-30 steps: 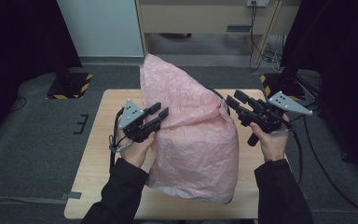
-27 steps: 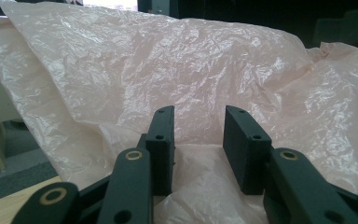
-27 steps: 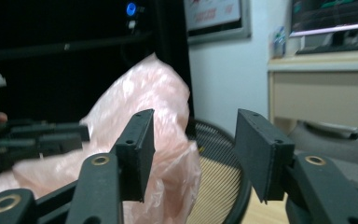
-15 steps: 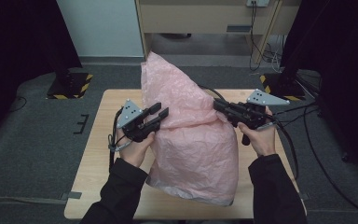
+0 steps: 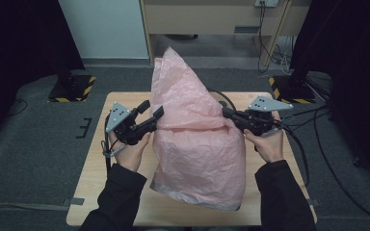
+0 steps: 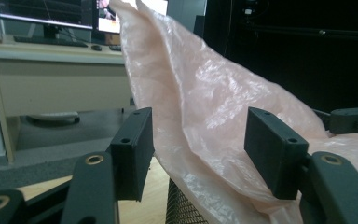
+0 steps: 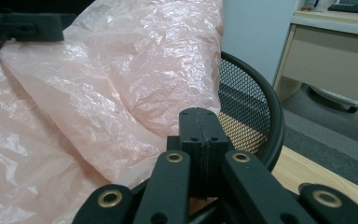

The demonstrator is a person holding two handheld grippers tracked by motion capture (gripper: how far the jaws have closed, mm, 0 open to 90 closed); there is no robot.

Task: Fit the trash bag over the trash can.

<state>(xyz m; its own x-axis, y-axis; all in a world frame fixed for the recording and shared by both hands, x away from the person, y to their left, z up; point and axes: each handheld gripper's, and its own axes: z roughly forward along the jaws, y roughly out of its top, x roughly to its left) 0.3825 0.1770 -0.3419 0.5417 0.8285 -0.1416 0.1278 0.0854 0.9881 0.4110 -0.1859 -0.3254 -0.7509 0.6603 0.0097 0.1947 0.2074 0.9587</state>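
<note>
Pink plastic bag (image 5: pixel 192 130) stands crumpled over a black mesh bin (image 7: pixel 249 107) in the middle of the worktop (image 5: pixel 101 192), its top rising to a loose peak at the far side. In the right gripper view the bin's round rim and mesh wall show bare beside the film, so there the bag is not pulled down over the rim.

At the bag's left flank, the left tool (image 5: pixel 151 115) points into the film. Its jaws have just been opening and now stand apart; in the left gripper view a fold of the bag (image 6: pixel 205 116) lies between them, and the pads do not press on it.

On the opposite flank, the right tool (image 5: pixel 225 113) reaches the bag's edge. Its jaws have just closed and meet flat together in the right gripper view (image 7: pixel 199 133); whether any film is pinched between them I cannot tell.

Each tool sits in a hand with a dark sleeve, and cables trail off the worktop to the right.
</note>
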